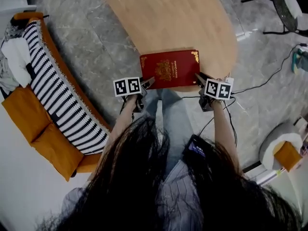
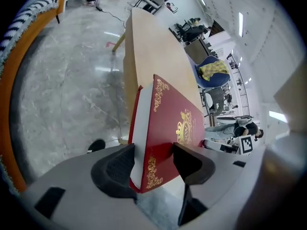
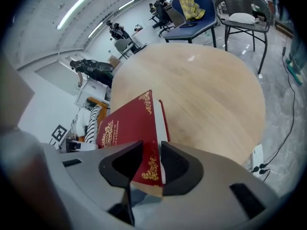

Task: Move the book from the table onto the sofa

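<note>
A dark red book with gold ornament lies flat on the round wooden table, its near edge over the table's rim. My left gripper is at its near left corner. In the left gripper view that corner of the book sits between the jaws of the left gripper; one pad is at the white page edge, the other stands a little off the cover. My right gripper is at the near right corner. There the right gripper has both pads against the book.
An orange sofa with a black-and-white striped throw stands at the left, across a strip of marble floor. Cables and a power strip lie right of the table. An orange-topped stool is at the lower right. Chairs stand beyond the table.
</note>
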A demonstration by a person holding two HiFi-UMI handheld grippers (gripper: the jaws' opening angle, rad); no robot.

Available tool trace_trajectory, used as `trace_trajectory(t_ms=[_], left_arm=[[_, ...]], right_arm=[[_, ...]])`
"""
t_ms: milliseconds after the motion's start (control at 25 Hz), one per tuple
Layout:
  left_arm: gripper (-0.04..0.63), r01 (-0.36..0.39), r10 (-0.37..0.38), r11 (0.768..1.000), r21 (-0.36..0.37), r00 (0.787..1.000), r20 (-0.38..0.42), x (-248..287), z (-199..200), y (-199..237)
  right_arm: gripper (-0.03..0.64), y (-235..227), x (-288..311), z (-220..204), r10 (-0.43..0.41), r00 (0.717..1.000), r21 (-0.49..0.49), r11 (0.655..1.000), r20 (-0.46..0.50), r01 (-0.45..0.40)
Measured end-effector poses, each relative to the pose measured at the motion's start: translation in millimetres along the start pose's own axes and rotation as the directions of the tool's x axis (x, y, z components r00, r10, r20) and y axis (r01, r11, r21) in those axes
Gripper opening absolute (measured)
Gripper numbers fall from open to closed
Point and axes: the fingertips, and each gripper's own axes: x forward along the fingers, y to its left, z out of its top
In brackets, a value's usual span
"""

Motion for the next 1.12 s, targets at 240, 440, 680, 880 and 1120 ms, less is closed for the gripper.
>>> trace_trajectory(t_ms=[240,440,680,880,1120], left_arm=[[0.250,0.007,-0.008,0.999,0.051,1.000,0.024,-19,10,-2],[0.242,0.014,-0.021,0.993,0.116,0.998,0.066,-37,19,-15],[0.239,0.036,-0.055,0.978,0.205,0.994,0.089,-64,26,-42],[0.238,0.063,-0.096,0.962,0.266,0.989,0.114,-93,33,-71],[0.238,0.060,-0.124,0.943,0.326,0.976,0.179,-137,47,-104]], right_arm=[[0.117,19,-11,-8,-0.007,0.999,-0.111,0.994,-0.041,0.002],[0.116,34,-26,-5,-0.011,1.000,-0.151,0.988,-0.001,0.010],[0.115,56,-54,10,-0.016,0.997,-0.200,0.979,0.074,0.031],[0.115,81,-90,28,-0.025,0.989,-0.226,0.972,0.145,0.058],[0.114,114,-134,43,-0.038,0.972,-0.220,0.971,0.233,0.091]])
